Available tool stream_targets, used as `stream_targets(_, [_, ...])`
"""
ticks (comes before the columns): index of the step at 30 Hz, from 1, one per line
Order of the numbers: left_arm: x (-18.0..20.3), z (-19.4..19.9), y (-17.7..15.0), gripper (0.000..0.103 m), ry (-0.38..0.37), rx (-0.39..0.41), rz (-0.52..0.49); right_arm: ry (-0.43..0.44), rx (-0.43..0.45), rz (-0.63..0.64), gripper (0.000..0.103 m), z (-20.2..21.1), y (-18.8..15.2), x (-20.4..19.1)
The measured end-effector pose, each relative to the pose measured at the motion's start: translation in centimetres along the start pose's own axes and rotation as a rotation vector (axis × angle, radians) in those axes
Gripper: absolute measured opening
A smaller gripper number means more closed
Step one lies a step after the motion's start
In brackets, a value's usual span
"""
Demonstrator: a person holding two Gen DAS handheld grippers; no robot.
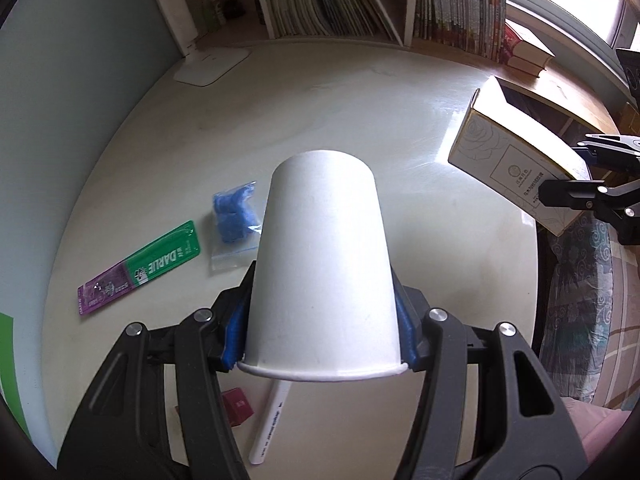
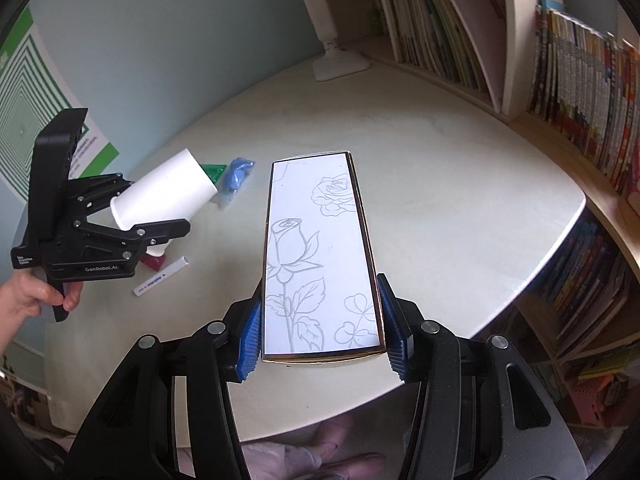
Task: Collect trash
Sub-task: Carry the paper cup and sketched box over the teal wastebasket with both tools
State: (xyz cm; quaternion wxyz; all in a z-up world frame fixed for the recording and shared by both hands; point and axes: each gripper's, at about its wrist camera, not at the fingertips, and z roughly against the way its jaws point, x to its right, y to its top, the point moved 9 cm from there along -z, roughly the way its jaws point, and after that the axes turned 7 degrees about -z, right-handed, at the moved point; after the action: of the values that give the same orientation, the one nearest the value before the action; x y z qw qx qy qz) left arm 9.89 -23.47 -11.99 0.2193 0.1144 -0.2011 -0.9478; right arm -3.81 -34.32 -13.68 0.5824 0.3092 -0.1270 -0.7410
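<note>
My left gripper (image 1: 322,320) is shut on a white paper cup (image 1: 324,264), held above the table with its rim toward the camera; it also shows in the right wrist view (image 2: 164,196). My right gripper (image 2: 324,336) is shut on a long white box with rose drawings (image 2: 320,256), held above the table; the box shows at the right of the left wrist view (image 1: 516,156). On the table lie a green and purple toothpaste box (image 1: 140,266), a blue item in a clear bag (image 1: 234,220), a white marker pen (image 1: 270,424) and a small red packet (image 1: 238,404).
A round white table (image 1: 360,100) stands against a pale wall. A white lamp base (image 1: 212,64) sits at its far edge. Bookshelves (image 1: 460,4) full of books run behind and to the right. A green poster (image 2: 36,92) hangs on the wall at left.
</note>
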Motion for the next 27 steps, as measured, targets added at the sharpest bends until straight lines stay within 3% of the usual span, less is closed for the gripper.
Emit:
stream_targets(17, [14.0,-1.6,5.8,0.055,-0.125,0.028,-0.221,-0.132,0.068,-0.188,0.051,9.2,-6.4,12.1])
stream_targets(27, [24.9,-3.4,7.1,0.055,-0.225,0.009,-0.379,-0.204,0.098,-0.365,0.051,14.0,-13.0,19.6])
